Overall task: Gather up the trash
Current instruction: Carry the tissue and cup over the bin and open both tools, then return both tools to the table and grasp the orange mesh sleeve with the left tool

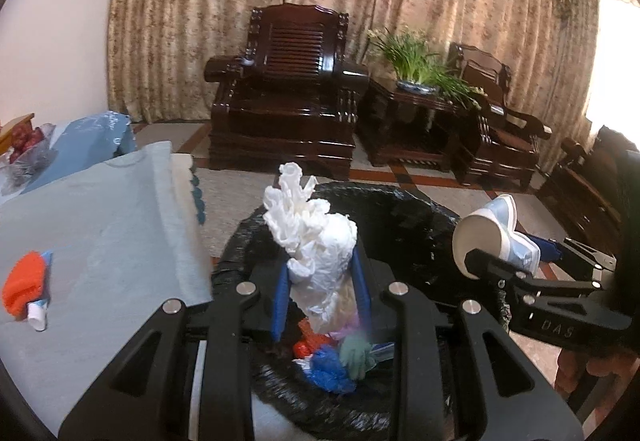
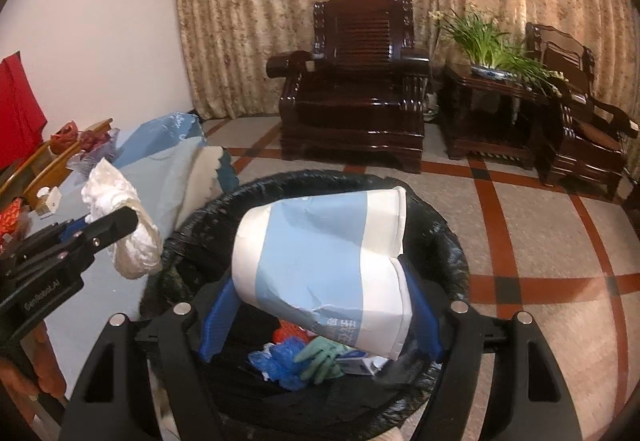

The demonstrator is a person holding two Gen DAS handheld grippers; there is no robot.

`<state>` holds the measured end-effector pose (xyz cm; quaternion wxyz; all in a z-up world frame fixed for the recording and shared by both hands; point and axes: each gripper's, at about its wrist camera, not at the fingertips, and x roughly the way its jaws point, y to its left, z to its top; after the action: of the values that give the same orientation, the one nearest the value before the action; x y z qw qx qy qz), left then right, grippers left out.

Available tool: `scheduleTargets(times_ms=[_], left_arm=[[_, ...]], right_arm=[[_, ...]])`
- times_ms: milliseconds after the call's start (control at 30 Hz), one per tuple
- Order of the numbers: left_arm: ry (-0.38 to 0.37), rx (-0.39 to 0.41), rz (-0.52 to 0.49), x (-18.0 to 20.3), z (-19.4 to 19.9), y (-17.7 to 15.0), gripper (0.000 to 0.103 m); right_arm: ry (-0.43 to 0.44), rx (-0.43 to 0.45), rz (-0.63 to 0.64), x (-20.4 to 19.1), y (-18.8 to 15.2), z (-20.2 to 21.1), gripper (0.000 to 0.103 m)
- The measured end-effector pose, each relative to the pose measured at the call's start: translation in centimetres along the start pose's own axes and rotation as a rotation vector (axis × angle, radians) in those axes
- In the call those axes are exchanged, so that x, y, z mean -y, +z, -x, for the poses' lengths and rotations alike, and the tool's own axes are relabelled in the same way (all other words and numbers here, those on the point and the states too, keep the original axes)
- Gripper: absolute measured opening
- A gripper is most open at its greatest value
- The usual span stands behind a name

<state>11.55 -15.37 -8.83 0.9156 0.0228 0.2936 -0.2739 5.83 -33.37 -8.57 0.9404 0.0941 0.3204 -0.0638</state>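
A bin lined with a black bag [image 1: 404, 221] stands right below both grippers. My left gripper [image 1: 320, 265] is shut on a crumpled white tissue wad [image 1: 316, 237], held upright over the bin's near rim. To its right, my right gripper [image 1: 496, 257] clamps a crushed blue-and-white paper cup [image 1: 490, 229]. In the right wrist view that cup [image 2: 320, 241] fills the right gripper [image 2: 320, 281] above the bin [image 2: 448, 241]. The left gripper [image 2: 108, 229] with the tissue [image 2: 128, 241] is at the left. A blue bag, a green glove [image 2: 320, 357] and red scraps lie inside the bin.
A table with a light-blue cloth [image 1: 100, 221] sits left of the bin, with an orange rag [image 1: 24, 281] and a small tube [image 1: 38, 315] on it. Across the tiled floor stand a dark wooden armchair [image 1: 284, 93], a side table with a plant [image 1: 412, 61] and a second chair.
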Motion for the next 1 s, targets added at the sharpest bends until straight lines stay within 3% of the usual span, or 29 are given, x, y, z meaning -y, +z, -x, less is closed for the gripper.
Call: scheduleTargets(times_ms=[267, 367, 433, 500, 700, 1000], left_arm=[[-0.03, -0.046, 0.004, 0.6, -2.6, 0.3, 0.035], [-0.04, -0.056, 0.017, 0.2, -2.7, 0.3, 0.046], [-0.042, -0.054, 0.033, -0.2, -2.6, 0.3, 0.059], [-0.036, -0.047, 0.046, -0.7, -2.3, 0.4, 0.068], [0.02, -0.006, 0.068, -2.2, -0.7, 1.0, 0.085], [0.164, 0.065, 0.054, -6.5, 3.6, 1.3, 0.092]], right_arm=[[-0.029, -0.023, 0.006, 0.9, -0.8, -0.9, 0.074], [-0.042, -0.031, 0.014, 1.0, -1.1, -1.2, 0.077], [-0.055, -0.035, 0.021, 1.0, -1.2, -1.3, 0.079], [-0.064, -0.033, 0.021, 1.1, -1.4, -1.4, 0.086], [-0.081, -0.003, 0.021, 0.8, -1.3, -0.7, 0.097], [-0.02, 0.024, 0.022, -1.6, -0.2, 0.1, 0.097]])
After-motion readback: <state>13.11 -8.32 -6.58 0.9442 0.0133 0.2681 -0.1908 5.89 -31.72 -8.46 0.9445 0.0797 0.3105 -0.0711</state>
